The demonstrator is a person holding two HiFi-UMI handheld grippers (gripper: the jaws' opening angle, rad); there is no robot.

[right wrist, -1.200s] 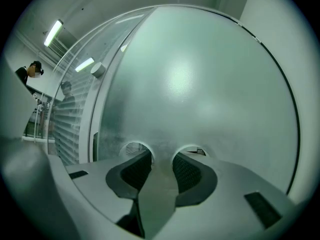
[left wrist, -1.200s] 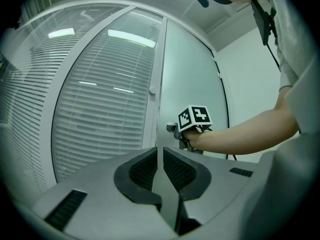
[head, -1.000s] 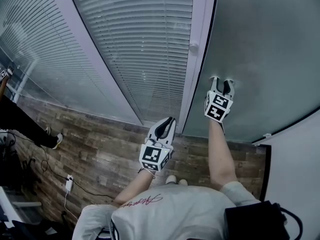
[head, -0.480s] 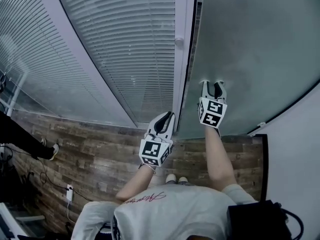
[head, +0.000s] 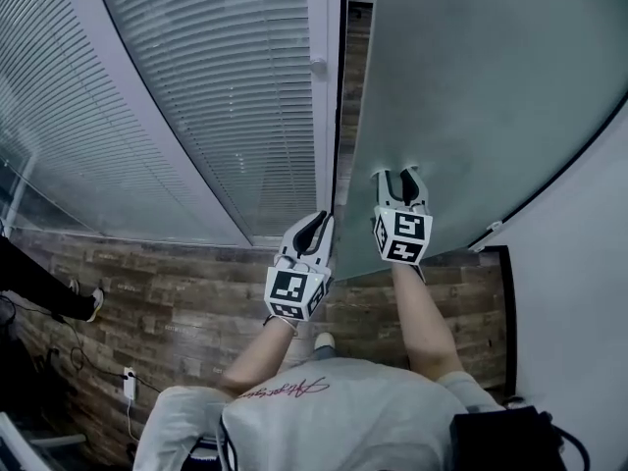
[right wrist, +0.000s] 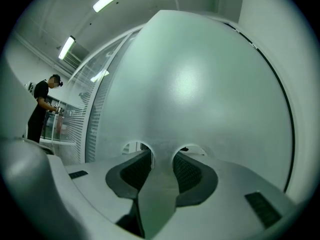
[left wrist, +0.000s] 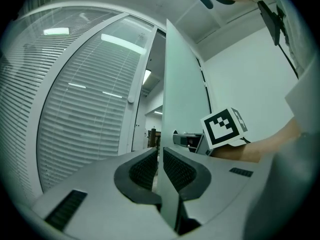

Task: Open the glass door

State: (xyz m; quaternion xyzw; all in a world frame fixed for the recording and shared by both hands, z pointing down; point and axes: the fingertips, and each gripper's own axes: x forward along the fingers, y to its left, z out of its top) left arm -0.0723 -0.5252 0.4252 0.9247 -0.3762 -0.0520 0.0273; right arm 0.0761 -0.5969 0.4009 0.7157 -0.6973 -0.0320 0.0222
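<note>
- glass door (head: pixel 471 86), frosted, stands ajar; a narrow gap runs along its free edge, and wood-plank floor (head: pixel 177 292) lies below it.
- right gripper (head: pixel 400 172) is on the door's near face, a little in from that edge, jaws spread apart with both tips against the glass, grasping nothing.
- left gripper (head: pixel 320 220) hangs just beside the door's free edge, jaws drawn together to a slit, empty.
- slatted blinds (head: pixel 226 96) fill the panel across the gap from the door.
</note>
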